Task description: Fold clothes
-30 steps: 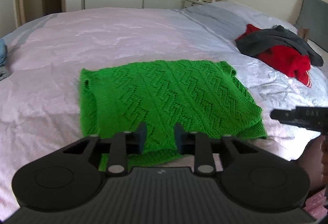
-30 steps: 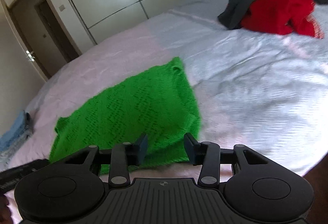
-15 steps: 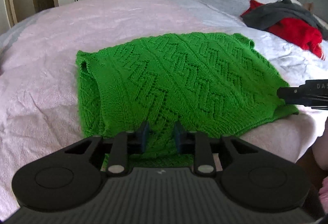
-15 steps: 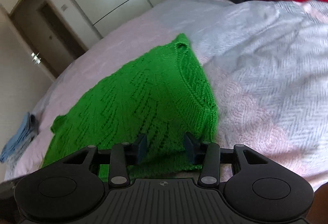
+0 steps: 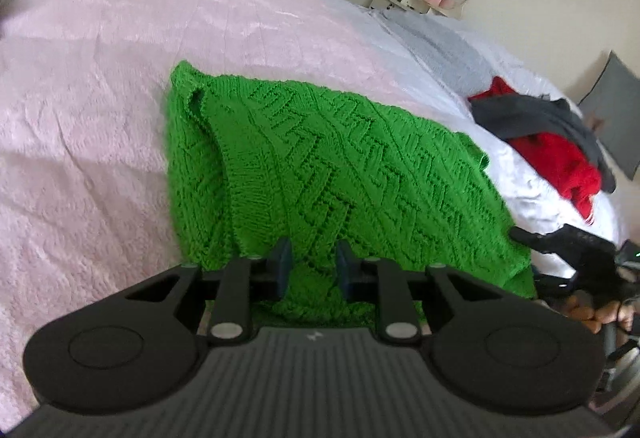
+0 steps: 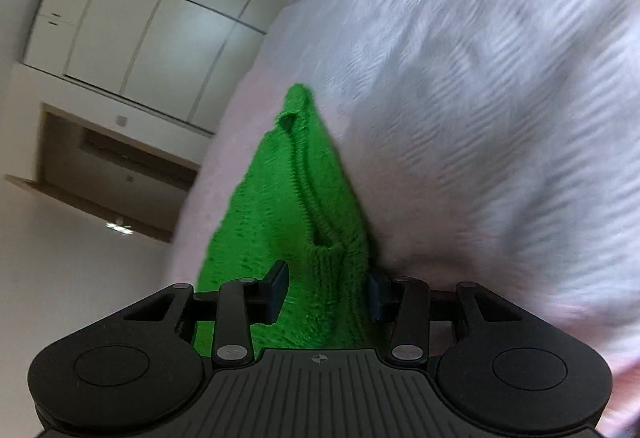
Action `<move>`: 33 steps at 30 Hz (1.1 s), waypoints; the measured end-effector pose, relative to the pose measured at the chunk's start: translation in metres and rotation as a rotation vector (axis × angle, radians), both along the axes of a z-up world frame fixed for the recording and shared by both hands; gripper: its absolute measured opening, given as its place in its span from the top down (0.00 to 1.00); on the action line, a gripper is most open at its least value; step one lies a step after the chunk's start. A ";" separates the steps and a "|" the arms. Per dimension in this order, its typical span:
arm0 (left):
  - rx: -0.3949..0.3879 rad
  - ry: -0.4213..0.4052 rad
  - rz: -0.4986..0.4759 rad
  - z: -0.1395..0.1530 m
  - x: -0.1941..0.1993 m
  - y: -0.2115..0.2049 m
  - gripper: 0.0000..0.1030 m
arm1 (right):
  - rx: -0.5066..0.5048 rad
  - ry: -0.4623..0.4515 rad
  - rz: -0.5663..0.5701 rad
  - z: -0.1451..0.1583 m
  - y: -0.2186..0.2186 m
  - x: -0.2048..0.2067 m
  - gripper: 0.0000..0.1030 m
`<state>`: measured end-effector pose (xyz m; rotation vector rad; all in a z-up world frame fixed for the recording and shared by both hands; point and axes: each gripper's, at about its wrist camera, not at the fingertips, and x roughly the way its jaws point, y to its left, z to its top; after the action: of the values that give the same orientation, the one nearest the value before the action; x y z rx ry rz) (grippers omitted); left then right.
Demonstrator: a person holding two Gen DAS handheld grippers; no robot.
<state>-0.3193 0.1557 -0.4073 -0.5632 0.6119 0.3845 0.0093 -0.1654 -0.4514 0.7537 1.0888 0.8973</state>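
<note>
A bright green knitted sweater [image 5: 340, 165] lies flat on the bed, its near edge at the bed's edge. My left gripper [image 5: 312, 264] is open at the sweater's near hem, left of the middle, with knit between its fingers. My right gripper [image 6: 326, 288] is open and tilted at the sweater's [image 6: 280, 205] right-hand corner, where a ribbed opening sits between its fingers. That right gripper also shows in the left wrist view as a black tip [image 5: 560, 242] at the sweater's right corner.
The bed [image 5: 80, 117] has a pink and pale grey cover. A pile of red and dark grey clothes [image 5: 560, 149] lies at the far right, near a grey pillow [image 5: 616, 109]. Wardrobe doors [image 6: 140, 17] and a doorway [image 6: 120, 173] stand beyond. A hand [image 5: 592, 314] holds the right gripper.
Both grippers have come down and forward onto the sweater's near edge. The left fingers have narrowed a little around the hem. The right gripper has tilted and reached the right corner.
</note>
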 end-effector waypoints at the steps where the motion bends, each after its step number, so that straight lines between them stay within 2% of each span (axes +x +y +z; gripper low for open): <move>1: -0.009 -0.005 -0.002 -0.001 0.000 0.002 0.80 | 0.017 0.012 0.004 -0.003 0.003 0.002 0.58; 3: -0.027 -0.014 -0.006 -0.002 0.000 0.005 0.81 | 0.027 0.016 0.006 -0.004 0.005 0.004 0.58; 5: -0.046 -0.023 -0.009 -0.004 0.000 0.008 0.82 | 0.016 0.009 0.007 -0.003 0.007 0.005 0.71; 6: -0.051 -0.026 -0.013 -0.005 0.000 0.009 0.82 | -0.008 0.007 0.006 -0.003 0.008 0.005 0.77; 9: -0.057 -0.031 -0.020 -0.007 0.000 0.009 0.81 | -0.100 -0.016 0.004 0.009 0.015 0.003 0.80; 11: -0.081 -0.041 -0.018 -0.006 -0.002 0.012 0.82 | -0.217 -0.069 0.013 0.025 0.029 -0.001 0.81; 13: -0.111 -0.054 -0.013 -0.006 -0.004 0.016 0.82 | -0.375 -0.174 0.033 0.048 0.049 -0.011 0.82; 16: -0.151 -0.088 0.007 -0.001 -0.014 0.023 0.82 | -0.576 -0.447 0.078 0.085 0.088 -0.044 0.82; 24: -0.161 -0.151 0.105 0.014 -0.066 0.047 0.82 | -0.585 -0.944 0.406 0.088 0.166 -0.162 0.83; 30: -0.185 -0.113 0.191 0.001 -0.096 0.059 0.82 | -0.568 -1.313 0.659 0.090 0.224 -0.251 0.82; 31: -0.195 -0.105 0.202 -0.003 -0.100 0.060 0.82 | -0.571 -1.343 0.699 0.086 0.232 -0.261 0.82; 33: -0.205 -0.103 0.212 -0.007 -0.106 0.062 0.82 | -0.585 -1.323 0.726 0.071 0.237 -0.259 0.82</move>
<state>-0.4249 0.2175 -0.4140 -0.8435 0.4967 0.4924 -0.2501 0.0718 -0.3802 -0.7619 0.3075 1.2695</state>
